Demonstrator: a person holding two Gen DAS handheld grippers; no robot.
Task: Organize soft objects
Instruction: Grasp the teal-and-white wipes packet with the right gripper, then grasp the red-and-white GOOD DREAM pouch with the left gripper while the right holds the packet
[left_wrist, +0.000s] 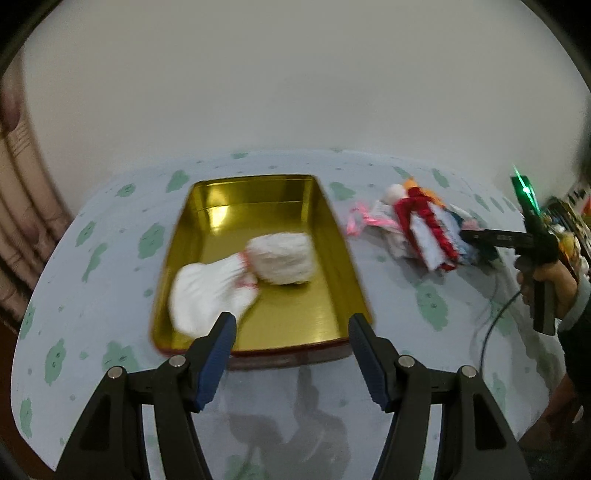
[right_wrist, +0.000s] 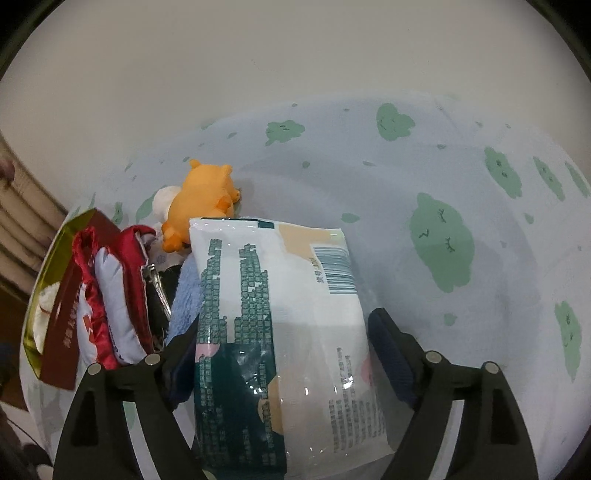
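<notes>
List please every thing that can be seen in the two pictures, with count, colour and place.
tin tray: one, gold inside, on the table left of the pile
white socks: a bundle, white with red trim, inside the tray
tissue pack: one, white and dark green, between the right claw's fingers
plush toy: one, orange, at the far end of the pile
red pouch: one, red satin with pale panel, in the pile beside the tray
blue cloth: one, light blue, under the tissue pack
pink ribbon: one, pink, between tray and pile
tablecloth: one, pale blue with green blobs
left claw: one, black, open
right claw: one, black, around the pack; pads not clearly pressing
</notes>
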